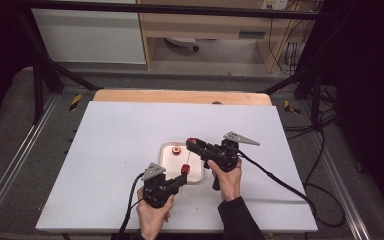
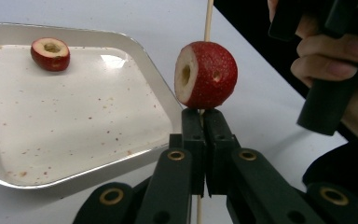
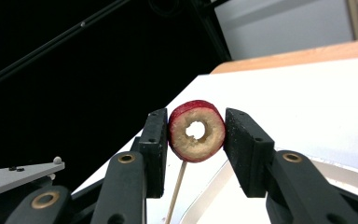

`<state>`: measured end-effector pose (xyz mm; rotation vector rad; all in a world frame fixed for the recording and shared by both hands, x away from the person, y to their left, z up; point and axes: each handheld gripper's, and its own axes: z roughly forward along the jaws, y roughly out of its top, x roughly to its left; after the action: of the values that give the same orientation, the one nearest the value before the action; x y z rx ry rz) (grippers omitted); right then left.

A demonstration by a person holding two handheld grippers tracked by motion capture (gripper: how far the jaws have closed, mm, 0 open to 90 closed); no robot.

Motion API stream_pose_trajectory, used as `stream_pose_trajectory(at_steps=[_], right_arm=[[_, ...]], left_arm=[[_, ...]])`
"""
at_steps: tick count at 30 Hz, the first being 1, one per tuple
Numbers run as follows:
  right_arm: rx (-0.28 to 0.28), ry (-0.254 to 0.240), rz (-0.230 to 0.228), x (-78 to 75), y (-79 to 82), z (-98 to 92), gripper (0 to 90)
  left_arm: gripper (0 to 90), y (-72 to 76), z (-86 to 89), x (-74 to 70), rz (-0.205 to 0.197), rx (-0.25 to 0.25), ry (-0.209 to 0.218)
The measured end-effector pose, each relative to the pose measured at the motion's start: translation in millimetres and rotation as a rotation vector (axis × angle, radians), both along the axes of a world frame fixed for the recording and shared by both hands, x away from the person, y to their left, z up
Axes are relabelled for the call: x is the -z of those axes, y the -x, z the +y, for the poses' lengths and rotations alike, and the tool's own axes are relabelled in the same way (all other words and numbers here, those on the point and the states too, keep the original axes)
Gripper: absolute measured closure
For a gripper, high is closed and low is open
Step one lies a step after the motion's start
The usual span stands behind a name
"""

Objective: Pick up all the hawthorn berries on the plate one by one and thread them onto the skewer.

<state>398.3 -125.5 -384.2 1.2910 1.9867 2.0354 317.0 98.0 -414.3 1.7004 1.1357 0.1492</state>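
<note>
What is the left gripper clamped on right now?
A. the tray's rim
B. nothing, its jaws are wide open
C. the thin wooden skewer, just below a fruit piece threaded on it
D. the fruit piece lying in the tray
C: in the left gripper view the left gripper has its jaws pressed together on the skewer, with the threaded fruit piece right above them.

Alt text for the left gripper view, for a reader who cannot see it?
The left gripper, jaws shut, clamps a thin wooden skewer that runs up through a cored red fruit. To the left, a white tray holds another cored fruit piece; the other hand shows at right.
</note>
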Motion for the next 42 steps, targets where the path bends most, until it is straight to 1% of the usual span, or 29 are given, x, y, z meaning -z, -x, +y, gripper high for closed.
stream_pose_trajectory(at_steps=[3, 5, 6, 8, 9, 11, 13, 15, 17, 20, 22, 24, 25, 26, 28, 31, 33, 35, 38, 40, 41, 42], right_arm=[[-0.015, -0.003, 0.037, -1.0, -0.8, -1.0, 61.1], [-0.014, -0.012, 0.061, -1.4, -1.2, -0.6, 61.3], [-0.006, -0.021, 0.072, -1.3, -1.5, -0.2, 61.3], [0.004, -0.047, 0.093, -1.1, -2.5, 0.7, 61.4], [0.008, -0.065, 0.111, -1.0, -3.2, 1.5, 61.5], [0.014, -0.086, 0.129, -0.9, -4.2, 2.1, 61.5], [0.014, -0.110, 0.159, -1.5, -5.1, 2.5, 61.5], [0.014, -0.131, 0.192, -2.5, -6.1, 2.5, 61.5], [0.016, -0.130, 0.205, -3.6, -7.1, 3.8, 61.6], [0.014, -0.126, 0.222, -4.7, -8.5, 7.2, 61.6], [0.009, -0.125, 0.235, -4.9, -9.6, 9.6, 61.6], [0.007, -0.116, 0.237, -4.8, -10.5, 11.6, 61.5], [0.000, -0.103, 0.240, -5.3, -10.8, 12.5, 61.5], [-0.005, -0.089, 0.234, -5.9, -11.3, 12.9, 61.5], [-0.017, -0.065, 0.232, -7.4, -11.8, 12.8, 61.4], [-0.039, -0.033, 0.244, -9.6, -11.7, 10.4, 61.4], [-0.043, -0.021, 0.257, -10.9, -12.0, 8.8, 61.5], [-0.038, -0.029, 0.263, -11.4, -11.5, 9.0, 61.7], [-0.016, -0.059, 0.266, -9.9, -11.5, 11.4, 61.9], [-0.006, -0.076, 0.267, -7.9, -12.1, 13.6, 61.9], [0.010, -0.081, 0.263, -6.9, -12.0, 14.8, 62.0], [0.074, -0.085, 0.215, -7.7, -11.7, 12.9, 62.0]], left_arm=[[88.3, 0.7, 2.2, -1.6, -0.016, 0.006, -0.037], [88.3, 1.2, 2.3, -3.0, -0.022, 0.011, -0.043], [88.4, 2.2, 2.0, -4.0, -0.038, 0.015, -0.054], [88.5, 4.1, 1.9, -5.7, -0.057, 0.006, -0.057], [88.6, 4.6, 2.5, -6.4, -0.060, 0.005, -0.056], [88.7, 5.7, 4.5, -8.6, -0.070, 0.001, -0.058], [88.7, 7.2, 7.2, -11.2, -0.086, -0.005, -0.066], [88.8, 8.7, 8.4, -12.8, -0.095, -0.010, -0.062], [88.8, 10.5, 9.0, -13.9, -0.110, -0.014, -0.075], [88.9, 12.0, 12.2, -14.5, -0.118, -0.023, -0.082], [88.9, 11.8, 15.4, -14.4, -0.114, -0.024, -0.088], [88.9, 11.2, 18.3, -14.0, -0.109, -0.024, -0.096], [89.0, 11.1, 19.8, -14.0, -0.110, -0.025, -0.102], [89.0, 11.1, 20.7, -14.1, -0.111, -0.024, -0.110], [89.0, 11.2, 21.2, -14.4, -0.111, -0.016, -0.137], [89.0, 11.1, 21.3, -15.1, -0.111, -0.007, -0.176], [88.9, 11.2, 20.8, -14.9, -0.117, -0.003, -0.185], [89.0, 13.1, 18.2, -15.6, -0.132, -0.006, -0.194], [89.0, 15.7, 15.8, -17.3, -0.154, -0.021, -0.201], [89.0, 15.7, 16.6, -17.7, -0.151, -0.027, -0.202], [89.1, 15.3, 17.5, -16.4, -0.122, -0.007, -0.201], [89.1, 16.9, 18.0, -13.2, -0.116, -0.006, -0.200]])
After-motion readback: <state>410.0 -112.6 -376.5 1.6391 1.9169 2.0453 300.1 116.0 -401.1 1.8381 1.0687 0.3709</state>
